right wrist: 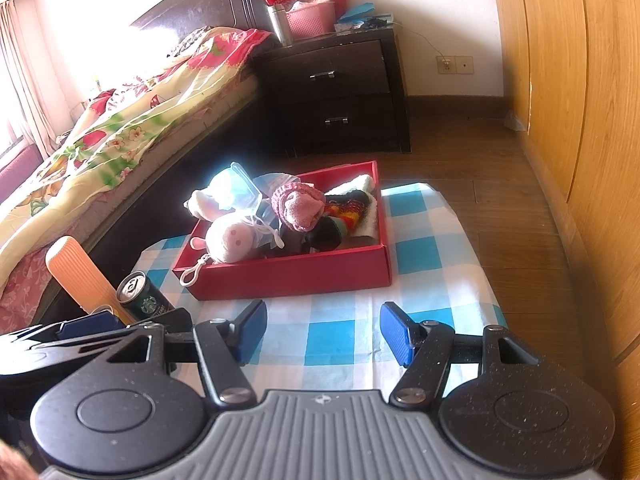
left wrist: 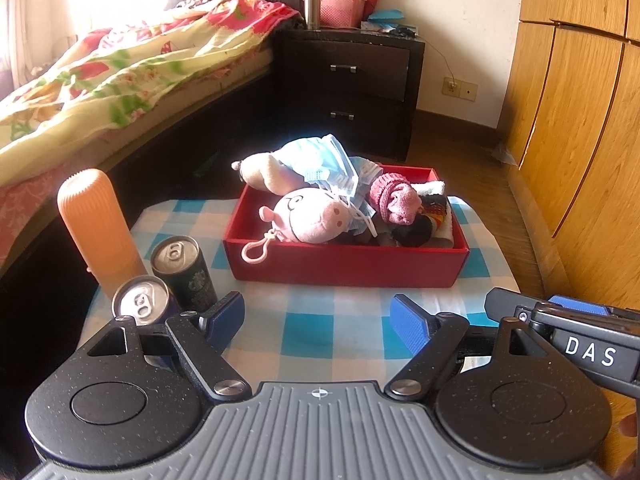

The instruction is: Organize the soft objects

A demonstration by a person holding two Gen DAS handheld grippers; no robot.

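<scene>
- A red box (left wrist: 344,268) is being carried by the table (left wrist: 312,320), which is being covered by a blue-and-white checked cloth (right wrist: 332,332).
- The box is being filled with soft things: a pink pig plush (left wrist: 310,216) with a pink clip (left wrist: 256,250) hanging over the near wall, a second pale plush (left wrist: 264,172) leaning over the far-left rim, blue face masks (left wrist: 328,160) lying on top, a pink knitted hat (left wrist: 394,198), a striped dark sock (right wrist: 348,208) and a white towel (right wrist: 370,216) against the right wall.
- Two cans are being kept left of the box, beside a ribbed orange bottle (left wrist: 96,220); a dark can (left wrist: 186,270) is showing a Starbucks logo, and a blue can (left wrist: 140,300) is standing nearer.
- "DAS" is being displayed on the body of the right tongs (right wrist: 323,330), as seen in the left wrist view.
- The left tongs (left wrist: 318,320) are being held spread over bare cloth, nothing between them.
- The right tongs are being held apart likewise, nothing being pinched.
- A pink basket (left wrist: 342,10) and a steel flask (left wrist: 312,4) are being kept on the nightstand (left wrist: 352,80).
</scene>
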